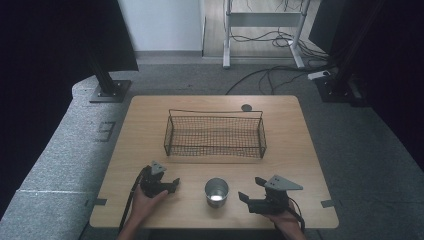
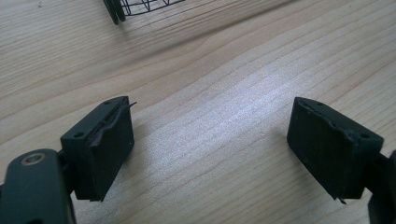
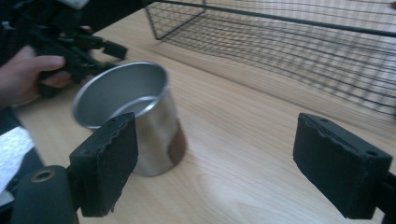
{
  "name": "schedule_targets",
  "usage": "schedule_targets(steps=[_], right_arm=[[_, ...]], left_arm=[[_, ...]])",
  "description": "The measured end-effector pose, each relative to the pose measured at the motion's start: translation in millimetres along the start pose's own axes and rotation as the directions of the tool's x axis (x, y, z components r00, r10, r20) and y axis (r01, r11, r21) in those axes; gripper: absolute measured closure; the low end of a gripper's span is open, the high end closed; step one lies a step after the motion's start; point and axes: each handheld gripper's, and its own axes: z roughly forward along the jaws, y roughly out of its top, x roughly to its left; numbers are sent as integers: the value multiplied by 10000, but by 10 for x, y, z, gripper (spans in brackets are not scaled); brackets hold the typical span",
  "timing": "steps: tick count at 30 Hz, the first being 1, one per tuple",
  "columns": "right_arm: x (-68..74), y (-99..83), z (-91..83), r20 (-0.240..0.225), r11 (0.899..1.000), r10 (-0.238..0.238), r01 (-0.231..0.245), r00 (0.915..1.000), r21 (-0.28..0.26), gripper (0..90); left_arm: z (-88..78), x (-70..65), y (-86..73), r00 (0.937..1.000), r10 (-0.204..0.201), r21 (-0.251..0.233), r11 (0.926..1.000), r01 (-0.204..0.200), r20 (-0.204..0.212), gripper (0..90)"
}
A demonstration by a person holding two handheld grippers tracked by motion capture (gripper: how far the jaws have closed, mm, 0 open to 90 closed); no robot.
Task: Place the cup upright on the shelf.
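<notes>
A shiny metal cup [image 1: 216, 192] stands upright on the wooden table [image 1: 300, 150] near its front edge, between the two hands. My left gripper [image 1: 174, 185] rests to the cup's left, open, with bare wood between its jaws [image 2: 212, 107]. On the cup's right, my right gripper [image 1: 250, 189] points toward it and is open too. In the right gripper view the cup [image 3: 156, 130] sits just beyond the left jaw, outside the gap of my right gripper [image 3: 217, 123], with no pad touching it.
A black wire basket [image 1: 215, 134] stands in the middle of the table, beyond the cup; its mesh [image 3: 299, 42] runs across the top of the right gripper view. The left hand [image 3: 28, 74] shows behind the cup. Dark stands and cables lie on the floor beyond the table.
</notes>
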Motion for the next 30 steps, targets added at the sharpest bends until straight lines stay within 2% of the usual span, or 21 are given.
schedule_targets(steps=[6,11,23,30], right_arm=[[116,-9,96,-574,9998,-33,43,9983,176,132],[220,-23,202,-828,9990,-180,213,9964,391,130],[326,-18,378,-913,9978,-327,377,9953,537,101],[409,10,507,-892,9958,-648,702,9939,590,78]], left_arm=[[2,2,3,10000,16,11,10000,-16,13,145],[2,2,3,10000,20,12,10000,-20,18,145],[2,2,3,10000,26,13,10000,-26,17,145],[2,2,3,10000,23,11,10000,-23,14,145]])
